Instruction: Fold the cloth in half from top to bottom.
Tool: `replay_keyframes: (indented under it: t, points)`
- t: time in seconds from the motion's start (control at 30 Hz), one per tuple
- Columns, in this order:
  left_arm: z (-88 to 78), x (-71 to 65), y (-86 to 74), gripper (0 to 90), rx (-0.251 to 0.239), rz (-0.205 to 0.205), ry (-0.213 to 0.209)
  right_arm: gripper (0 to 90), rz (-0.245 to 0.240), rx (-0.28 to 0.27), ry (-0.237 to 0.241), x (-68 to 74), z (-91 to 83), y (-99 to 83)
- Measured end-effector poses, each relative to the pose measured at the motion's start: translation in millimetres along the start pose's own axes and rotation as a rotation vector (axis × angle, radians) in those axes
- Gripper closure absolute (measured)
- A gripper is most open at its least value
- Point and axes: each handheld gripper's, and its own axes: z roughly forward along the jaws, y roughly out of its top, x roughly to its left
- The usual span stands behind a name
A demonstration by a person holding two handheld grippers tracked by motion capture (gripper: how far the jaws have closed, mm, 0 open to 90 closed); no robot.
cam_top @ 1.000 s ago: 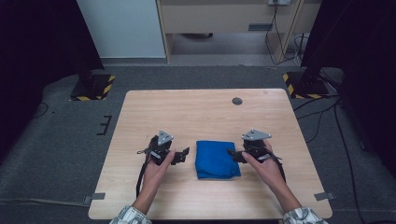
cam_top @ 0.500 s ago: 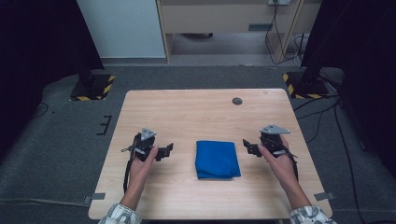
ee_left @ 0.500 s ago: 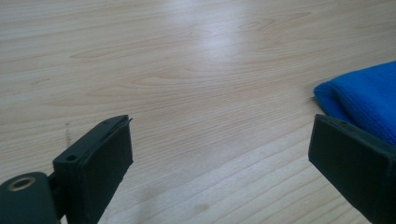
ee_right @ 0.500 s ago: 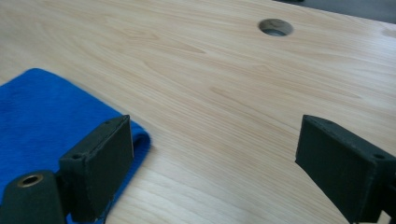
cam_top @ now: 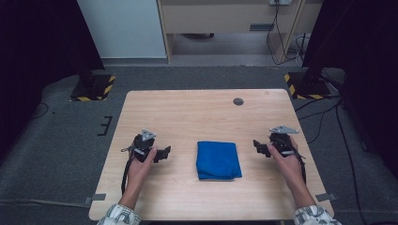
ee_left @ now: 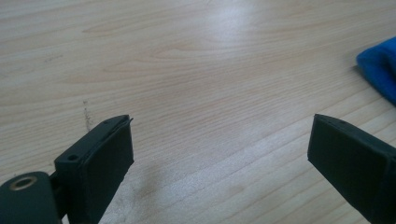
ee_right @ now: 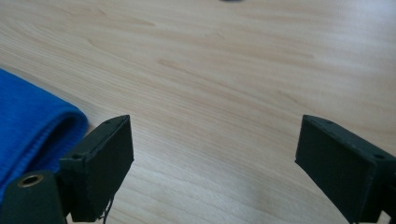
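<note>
A folded blue cloth (cam_top: 218, 160) lies flat near the middle of the wooden table (cam_top: 197, 112). My left gripper (cam_top: 165, 153) rests low over the table to the cloth's left, its jaws wide apart with nothing between them. In the left gripper view the gripper (ee_left: 219, 154) frames bare wood, and a corner of the cloth (ee_left: 380, 65) shows at the right edge. My right gripper (cam_top: 257, 146) stands to the cloth's right, also open and holding nothing. The right gripper view has the gripper (ee_right: 212, 154) over bare wood, with the cloth's folded edge (ee_right: 32, 121) at the left.
A small dark round disc (cam_top: 238, 101) sits near the table's far edge, right of centre. Cables trail from both grippers toward the person's forearms. Dark stands with yellow-black striped bases (cam_top: 94, 89) sit on the floor beyond the table's corners.
Both grippers have drawn away from the cloth's sides, the left one leftward and the right one rightward. The cloth lies released and still on the table.
</note>
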Motion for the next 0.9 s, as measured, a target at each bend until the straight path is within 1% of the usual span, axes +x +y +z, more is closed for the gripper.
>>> replay_keyframes:
  t: [0.03,0.13,0.17,0.27,0.3,0.33,0.37,0.47,0.5,0.53,0.57,0.6,0.63,0.67,0.7,0.83,0.9]
  points:
    - [1.3,0.9,-0.6,6.2,0.011,0.002,0.002,11.6,0.008,0.008,-0.004,-2.0,2.5,-1.8]
    - [5.5,3.9,-3.1,6.2,0.029,-0.003,0.009,11.5,0.033,0.035,0.004,-6.9,9.4,-5.9]
    - [7.8,6.0,-5.0,6.2,0.044,-0.003,0.015,11.3,0.038,0.049,-0.002,-8.8,13.4,-8.1]
    - [9.6,7.2,-6.7,6.2,0.054,-0.001,0.019,11.3,0.047,0.056,-0.006,-11.3,16.9,-9.9]
    - [10.3,7.7,-7.3,6.2,0.058,-0.004,0.017,11.2,0.061,0.058,-0.012,-11.9,18.6,-10.6]
    - [11.1,7.7,-7.8,6.2,0.06,-0.011,0.014,11.1,0.064,0.063,-0.014,-13.1,20.1,-11.3]
    - [11.9,7.8,-8.2,6.2,0.064,-0.009,0.012,11.0,0.066,0.07,-0.022,-15.0,22.8,-13.3]
    - [14.3,7.9,-9.7,6.2,0.079,-0.002,0.022,10.6,0.059,0.069,-0.031,-15.5,24.6,-15.6]
    - [15.4,7.1,-10.8,5.3,0.077,0.016,0.031,10.3,0.055,0.068,-0.04,-14.8,25.0,-15.9]
    - [15.4,7.1,-10.8,5.2,0.077,0.016,0.031,10.3,0.055,0.068,-0.04,-14.8,25.0,-15.9]
    - [16.2,6.2,-11.1,3.9,0.073,0.019,0.034,10.0,0.039,0.074,-0.045,-13.3,25.5,-15.9]
    - [16.6,6.0,-11.5,3.9,0.071,0.022,0.032,10.0,0.039,0.074,-0.045,-13.3,25.5,-15.9]
    - [17.2,6.3,-12.5,2.4,0.062,0.025,0.029,9.3,0.017,0.083,-0.061,-10.6,26.7,-15.6]
    - [17.2,6.3,-12.5,2.3,0.062,0.025,0.029,9.3,0.017,0.083,-0.061,-10.6,26.7,-15.6]
    - [17.2,6.3,-12.5,2.3,0.063,0.026,0.029,8.6,0.003,0.087,-0.068,-9.3,27.4,-15.7]
    - [17.2,5.8,-12.7,1.8,0.065,0.027,0.029,8.6,0.008,0.09,-0.066,-7.9,26.9,-16.1]
    - [17.1,5.7,-12.8,1.5,0.065,0.027,0.029,8.5,0.001,0.09,-0.064,-7.2,25.0,-17.7]
